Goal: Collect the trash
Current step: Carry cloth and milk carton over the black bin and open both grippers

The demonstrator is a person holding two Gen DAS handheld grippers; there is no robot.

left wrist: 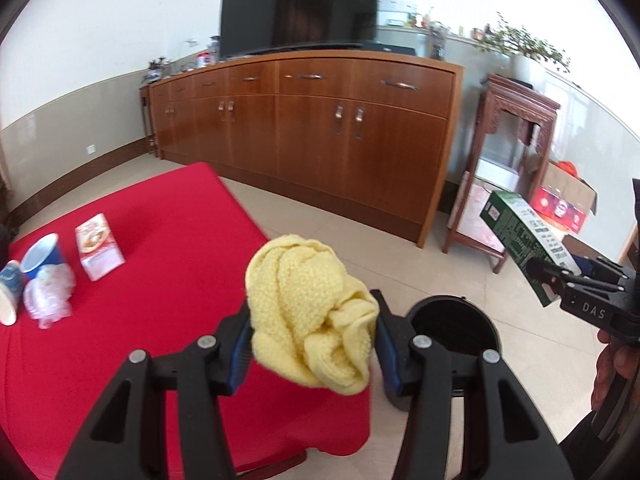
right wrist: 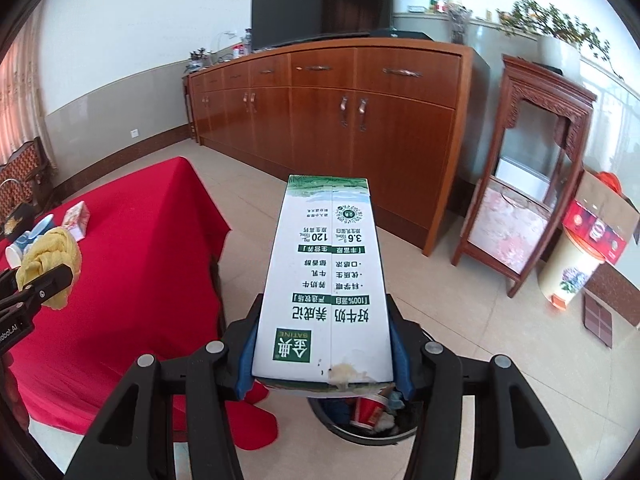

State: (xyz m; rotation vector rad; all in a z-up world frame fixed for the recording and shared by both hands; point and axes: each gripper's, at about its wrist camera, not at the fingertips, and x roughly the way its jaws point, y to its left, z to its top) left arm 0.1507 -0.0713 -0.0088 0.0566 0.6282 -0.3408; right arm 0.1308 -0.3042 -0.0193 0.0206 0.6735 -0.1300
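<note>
My left gripper [left wrist: 314, 338] is shut on a crumpled yellow knitted cloth [left wrist: 308, 308], held above the right edge of the red-covered table [left wrist: 160, 248]; it also shows in the right wrist view [right wrist: 52, 264]. My right gripper [right wrist: 322, 354] is shut on a green and white milk carton [right wrist: 326, 280], held over a black trash bin [right wrist: 360, 428] that contains a red cup and other trash. In the left wrist view the carton [left wrist: 520, 236] is at the right, and the bin [left wrist: 452, 324] stands on the floor beside the table.
On the table's left lie a pink and white box [left wrist: 98, 246], blue paper cups [left wrist: 42, 256] and a crushed clear plastic bottle [left wrist: 50, 292]. A wooden sideboard [left wrist: 312, 128] with a TV, a carved stand [left wrist: 516, 160] and cardboard boxes [right wrist: 596, 228] line the wall.
</note>
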